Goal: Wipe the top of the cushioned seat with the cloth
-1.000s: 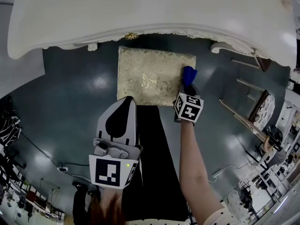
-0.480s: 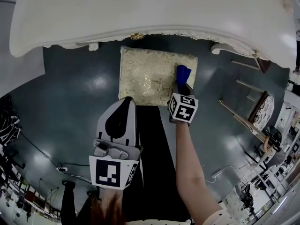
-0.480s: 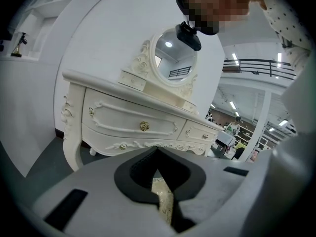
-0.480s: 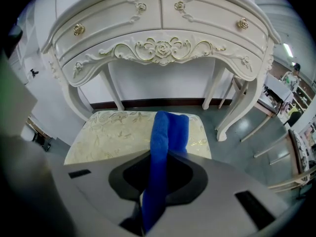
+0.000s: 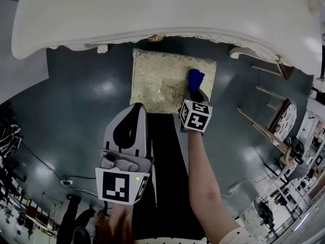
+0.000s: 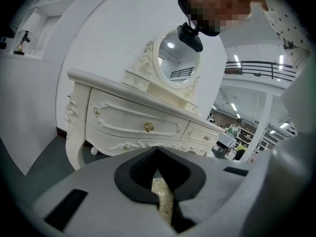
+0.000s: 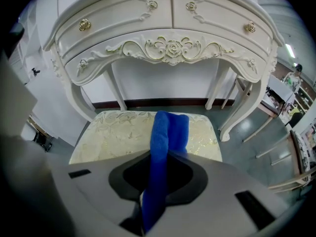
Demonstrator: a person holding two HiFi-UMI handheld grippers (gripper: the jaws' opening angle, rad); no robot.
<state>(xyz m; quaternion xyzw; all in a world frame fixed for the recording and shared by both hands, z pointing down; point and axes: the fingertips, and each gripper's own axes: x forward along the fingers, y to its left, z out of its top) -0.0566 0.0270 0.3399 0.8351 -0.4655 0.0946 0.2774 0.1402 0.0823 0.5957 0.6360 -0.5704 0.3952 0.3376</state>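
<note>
Blue cloth (image 7: 168, 132): pinched in the closed jaws of the right tool (image 5: 195, 96), free end over the right part of the gold-patterned cushioned seat (image 5: 160, 80). Seat stands before a white dressing table (image 5: 152, 9). Left tool (image 5: 135, 115): jaws together, nothing between them, by the seat's near left corner.

Ahead of me an ornate white dressing table with gold knobs (image 7: 173, 48) carries an oval mirror (image 6: 177, 58) — plain white wall (image 6: 98, 28) behind. The glossy dark teal floor (image 5: 76, 100) shows light glare; wooden chairs (image 5: 282, 118) stand right.
</note>
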